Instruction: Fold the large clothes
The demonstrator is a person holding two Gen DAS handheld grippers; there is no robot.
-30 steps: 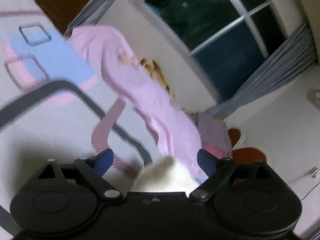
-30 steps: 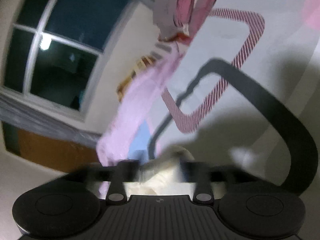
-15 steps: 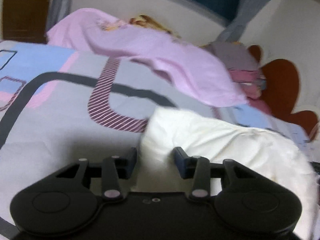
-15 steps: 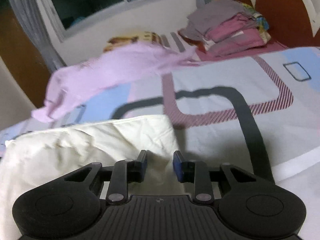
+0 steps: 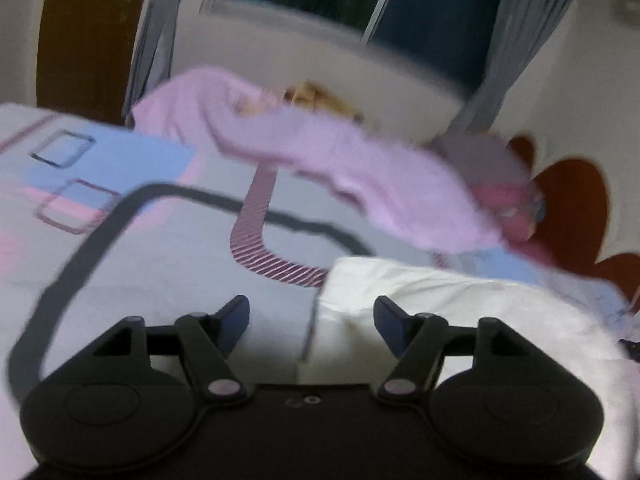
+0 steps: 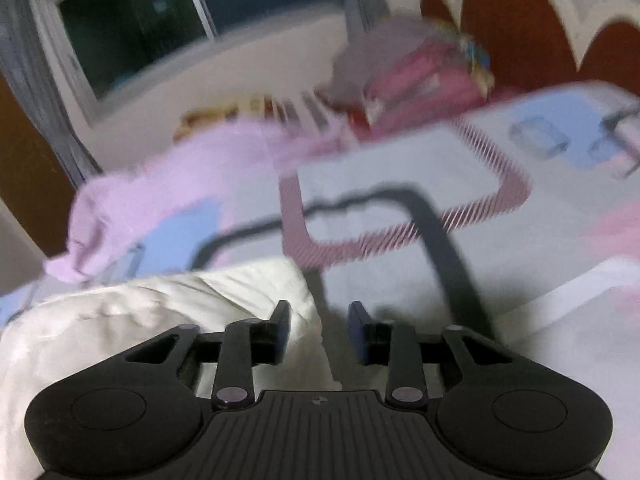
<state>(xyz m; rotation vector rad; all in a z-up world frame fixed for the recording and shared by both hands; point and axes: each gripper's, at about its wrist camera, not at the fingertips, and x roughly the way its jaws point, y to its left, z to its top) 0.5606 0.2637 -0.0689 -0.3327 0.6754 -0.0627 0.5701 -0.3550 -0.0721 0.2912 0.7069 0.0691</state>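
Note:
A cream-white garment lies folded on the patterned bedsheet. In the left wrist view it fills the lower right, and its left edge runs between the jaws of my left gripper. Those jaws are opening and the pads stand clear of the cloth. In the right wrist view the same cream garment lies at the lower left. Its right corner reaches the left finger of my right gripper. These jaws are opening too, with nothing pinched. Both views are blurred.
A pink garment lies spread along the bed's far side. A stack of folded clothes stands by the red-and-white headboard. A dark window and grey curtains are behind.
Both views have rolled from steeply tilted back to level. The jaws of both grippers narrowed over the cream garment's edge, then widened again. The garment now lies flat on the bed.

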